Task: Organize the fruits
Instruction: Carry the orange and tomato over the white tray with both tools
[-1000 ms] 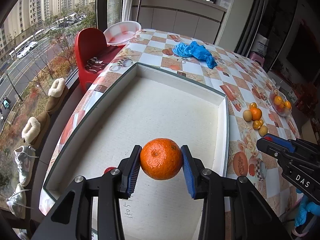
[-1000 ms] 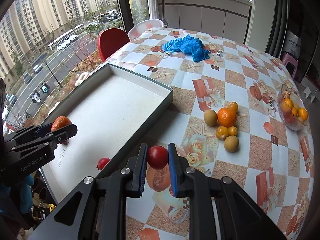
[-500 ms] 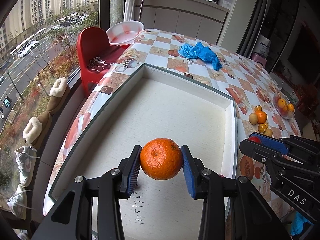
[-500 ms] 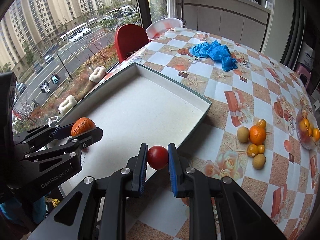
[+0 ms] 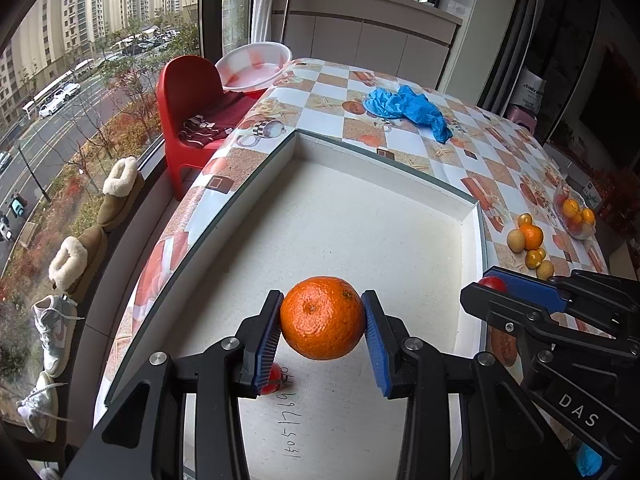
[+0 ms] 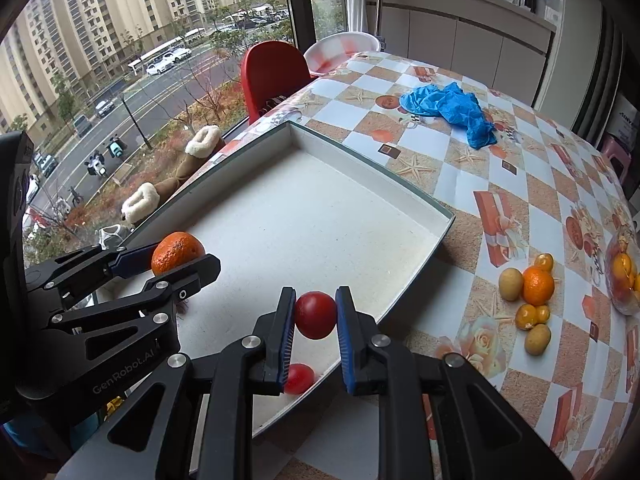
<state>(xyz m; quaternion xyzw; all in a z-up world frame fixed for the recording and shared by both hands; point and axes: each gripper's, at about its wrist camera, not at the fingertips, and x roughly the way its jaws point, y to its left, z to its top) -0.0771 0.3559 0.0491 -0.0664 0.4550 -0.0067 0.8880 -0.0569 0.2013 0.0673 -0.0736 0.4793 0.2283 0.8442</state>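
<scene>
My left gripper (image 5: 322, 320) is shut on an orange mandarin (image 5: 322, 317) and holds it above the near end of the shallow white tray (image 5: 474, 240). My right gripper (image 6: 316, 314) is shut on a small red fruit (image 6: 315, 314) and holds it over the tray's (image 6: 436, 236) near right edge. The mandarin also shows in the right wrist view (image 6: 177, 251). Another red fruit (image 6: 298, 378) lies in the tray under the right gripper. One red fruit (image 5: 274, 378) shows under the left finger.
A group of loose small fruits (image 6: 528, 296) lies on the checkered tablecloth right of the tray. A glass bowl of fruit (image 6: 624, 276) stands further right. A blue crumpled cloth (image 6: 448, 108) lies at the far end. A red chair (image 5: 180, 96) stands left of the table.
Both grippers have moved left and forward over the tray with their fruits still held. The right gripper has come closer to the left one.
</scene>
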